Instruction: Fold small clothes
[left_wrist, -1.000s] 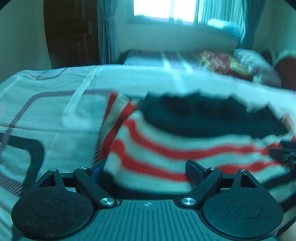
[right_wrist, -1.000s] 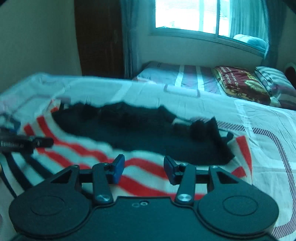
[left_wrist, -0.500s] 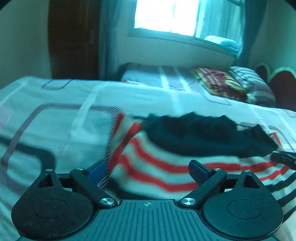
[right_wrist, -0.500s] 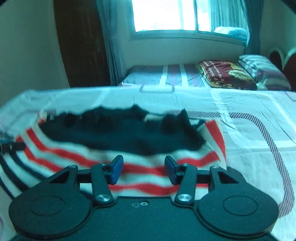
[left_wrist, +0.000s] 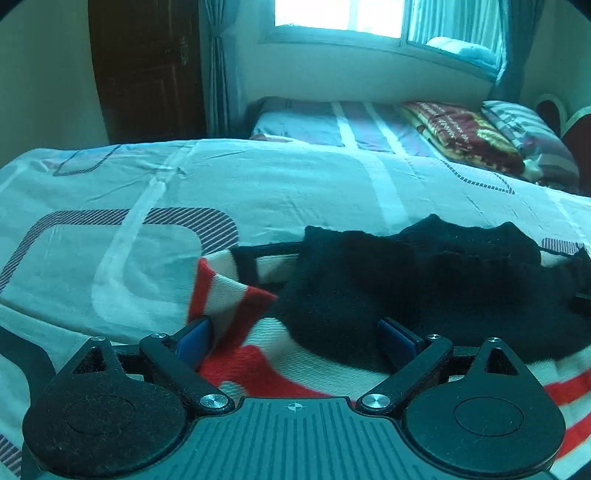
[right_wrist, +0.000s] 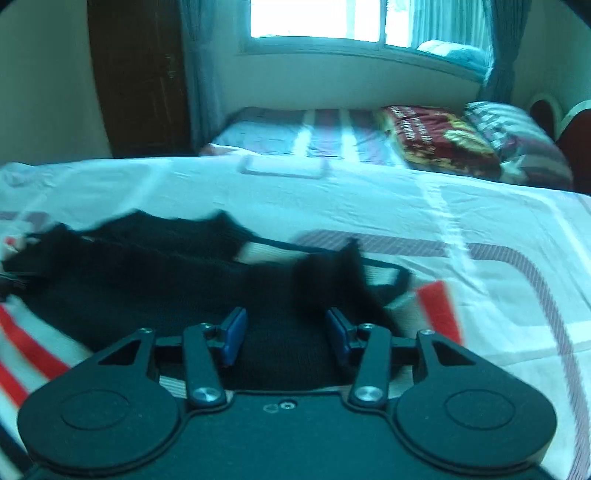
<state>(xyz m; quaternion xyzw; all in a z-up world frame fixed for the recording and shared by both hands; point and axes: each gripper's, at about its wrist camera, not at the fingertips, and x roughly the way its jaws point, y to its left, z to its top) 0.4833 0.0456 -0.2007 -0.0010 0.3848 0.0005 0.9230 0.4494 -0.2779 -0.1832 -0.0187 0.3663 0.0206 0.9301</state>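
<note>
While your left gripper (left_wrist: 295, 332) stood wide open over the striped sweater (left_wrist: 280, 354) on the bedsheet (left_wrist: 258, 192), your right gripper (right_wrist: 286, 328), its jaws just narrowing, straddled the sweater's dark part without pinching it.

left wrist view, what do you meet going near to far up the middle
left gripper → striped garment → its black part → patterned bedsheet → second bed → window
</note>
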